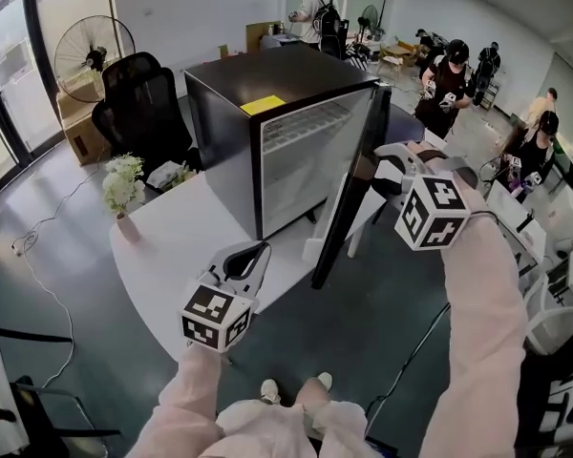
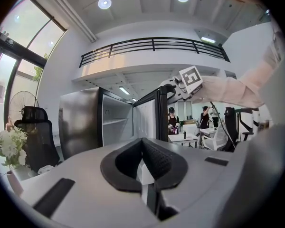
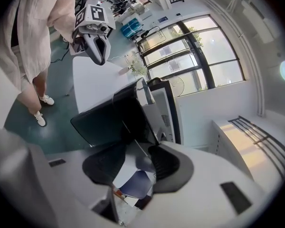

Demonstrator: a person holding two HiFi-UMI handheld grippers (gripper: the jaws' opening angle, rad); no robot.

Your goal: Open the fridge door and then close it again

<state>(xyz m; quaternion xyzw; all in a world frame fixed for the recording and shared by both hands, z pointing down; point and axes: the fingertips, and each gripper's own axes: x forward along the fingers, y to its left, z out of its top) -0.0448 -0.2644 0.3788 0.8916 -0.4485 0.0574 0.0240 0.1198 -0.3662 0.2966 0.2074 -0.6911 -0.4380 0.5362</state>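
Nearest, at 6 o'clock in the head view: pale pink sleeves [image 1: 477, 294] and white shoes [image 1: 269, 390] on a dark teal floor [image 1: 382, 332]. Holds the left gripper [image 1: 250, 258] at 7 o'clock, by the near rim of the rounded white table [image 1: 162, 256], pointing toward 12 o'clock, with its jaws pressed together and nothing between them. Holds the right gripper [image 1: 367, 170] at 2 o'clock, up at the top free corner of the black fridge door [image 1: 342, 219]. Has its jaws spread wide there, with the door's thin edge standing between the pads in the right gripper view and neither pad plainly pressing on it. Has that door swung well open, hinged on the fridge's 3 o'clock side, free edge reaching toward 6 o'clock past the table rim, pale inner lining turned toward 9 o'clock. Behind it at 12 o'clock, on the table, the small black box-shaped fridge [image 1: 220, 113], with its pale inside and a wire shelf [image 1: 301, 127] open to view and a yellow square note [image 1: 263, 105] lying on its top. At 9 o'clock, by the table's rim, white flowers [image 1: 122, 175] in a small vase. Farther at 10 o'clock, a black office chair [image 1: 138, 89], and beyond at 11 o'clock a round standing fan [image 1: 93, 53] beside tall windows [image 1: 10, 65]. Farthest, from 12 to 2 o'clock, several people [image 1: 446, 79] in dark clothes and caps among desks
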